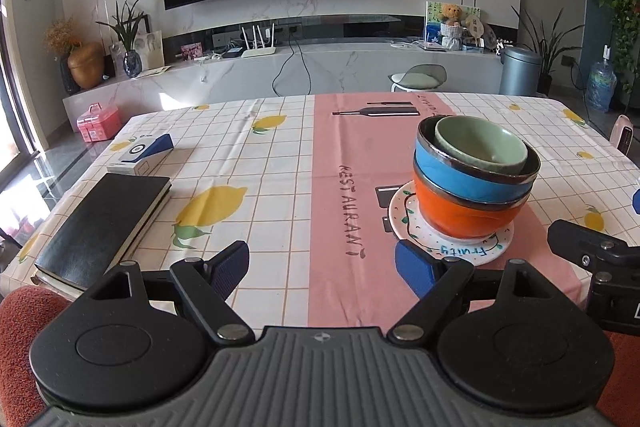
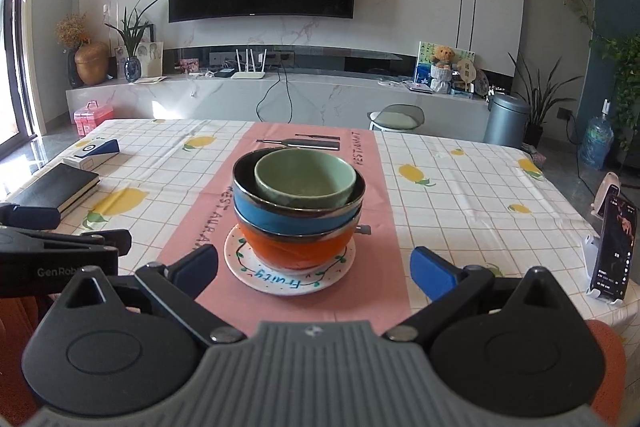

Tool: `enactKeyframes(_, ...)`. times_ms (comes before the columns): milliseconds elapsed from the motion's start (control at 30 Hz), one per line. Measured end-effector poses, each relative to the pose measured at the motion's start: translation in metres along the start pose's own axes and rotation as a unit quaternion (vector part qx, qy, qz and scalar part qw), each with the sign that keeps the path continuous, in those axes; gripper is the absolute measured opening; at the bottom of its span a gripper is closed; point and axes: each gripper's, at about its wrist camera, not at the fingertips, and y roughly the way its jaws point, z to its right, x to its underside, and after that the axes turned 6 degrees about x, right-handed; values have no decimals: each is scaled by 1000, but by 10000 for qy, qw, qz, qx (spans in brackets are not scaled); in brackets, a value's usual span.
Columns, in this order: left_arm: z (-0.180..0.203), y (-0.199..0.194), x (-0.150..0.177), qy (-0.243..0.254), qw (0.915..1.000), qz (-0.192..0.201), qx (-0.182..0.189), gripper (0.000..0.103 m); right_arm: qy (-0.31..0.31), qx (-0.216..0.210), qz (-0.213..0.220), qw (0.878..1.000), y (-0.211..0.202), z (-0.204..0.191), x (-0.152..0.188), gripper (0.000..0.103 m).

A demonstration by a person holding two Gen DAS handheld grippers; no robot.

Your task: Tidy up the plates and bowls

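Observation:
A small white plate (image 2: 256,273) lettered "Fruity" lies on the pink strip of the tablecloth. On it stands a stack: an orange bowl (image 2: 298,251), a blue bowl (image 2: 280,217) inside that, and a green bowl (image 2: 304,179) tilted in the top. My right gripper (image 2: 316,273) is wide open just in front of the plate, with nothing between its fingers. In the left wrist view the plate (image 1: 404,215) with the orange bowl (image 1: 460,213), blue bowl (image 1: 460,169) and green bowl (image 1: 480,143) sits ahead to the right. My left gripper (image 1: 322,267) is open and empty, left of the stack.
A black notebook (image 1: 104,227) and a white and blue box (image 1: 140,155) lie at the table's left side. A phone on a white stand (image 2: 612,255) stands at the right edge. The other gripper's arm (image 1: 592,255) shows at the right of the left wrist view.

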Motion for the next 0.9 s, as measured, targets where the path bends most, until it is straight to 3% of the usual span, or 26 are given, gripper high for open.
enactKeyframes(900, 4, 1, -5, -38, 9998, -107, -172, 97, 218, -83, -52, 9997, 6, 5, 5, 100)
